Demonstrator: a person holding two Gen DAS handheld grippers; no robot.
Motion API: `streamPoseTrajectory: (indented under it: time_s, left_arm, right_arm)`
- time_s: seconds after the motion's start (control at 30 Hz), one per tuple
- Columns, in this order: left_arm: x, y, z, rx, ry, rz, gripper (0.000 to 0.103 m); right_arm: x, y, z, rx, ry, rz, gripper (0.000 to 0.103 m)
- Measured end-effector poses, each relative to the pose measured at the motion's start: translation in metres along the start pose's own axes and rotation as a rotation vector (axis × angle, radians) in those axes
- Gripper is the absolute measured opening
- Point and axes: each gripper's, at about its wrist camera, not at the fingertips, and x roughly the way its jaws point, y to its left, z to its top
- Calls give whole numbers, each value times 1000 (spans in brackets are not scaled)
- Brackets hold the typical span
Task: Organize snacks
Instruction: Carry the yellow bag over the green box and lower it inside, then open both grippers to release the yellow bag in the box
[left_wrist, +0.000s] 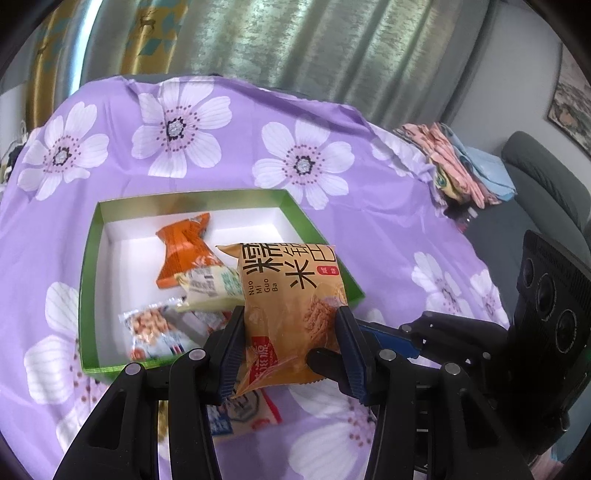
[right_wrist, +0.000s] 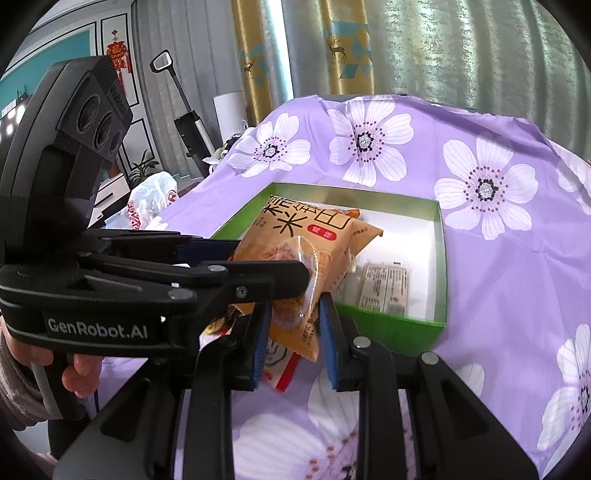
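Over the green box (left_wrist: 325, 236), both my left gripper (left_wrist: 291, 350) and right gripper (right_wrist: 291, 332) clamp 1 orange rice-cracker pack (left_wrist: 291, 295); 4 snacks already inside, another pack on the counter (left_wrist: 255, 410).

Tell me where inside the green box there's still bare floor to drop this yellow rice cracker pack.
Inside the green box, the white floor is bare along the far wall and in the far left corner, behind the orange packet. The near half is crowded: the peanut packet and the pale wrapped bar lie there. The yellow pack hangs over the near right part, hiding it.

pkt under bag (left_wrist: 251, 410) half hidden, label blurred
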Motion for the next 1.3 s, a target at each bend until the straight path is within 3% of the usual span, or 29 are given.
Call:
streamPoseTrajectory:
  time_s: [0.43, 0.5, 0.63, 0.83, 1.07, 1.3]
  left_arm:
    - [42, 46, 16, -117, 50, 23, 48]
    - [47, 51, 18, -133, 45, 33, 48]
    - [49, 64, 22, -170, 50, 64, 51]
    - [24, 80, 18, -211, 16, 107, 76]
    - [-10, 85, 0, -224, 1, 138, 78]
    - [-42, 84, -25, -247, -11, 153, 78]
  right_arm:
    - [56, -16, 21, 15, 55, 5, 27]
    - [64, -17, 22, 18, 62, 3, 30]
    - [75, -19, 25, 22, 78, -60, 31]
    - [56, -33, 16, 100, 40, -70, 48]
    - [25, -35, -9, 161, 38, -62, 59]
    - [1, -26, -38, 212, 51, -43, 62]
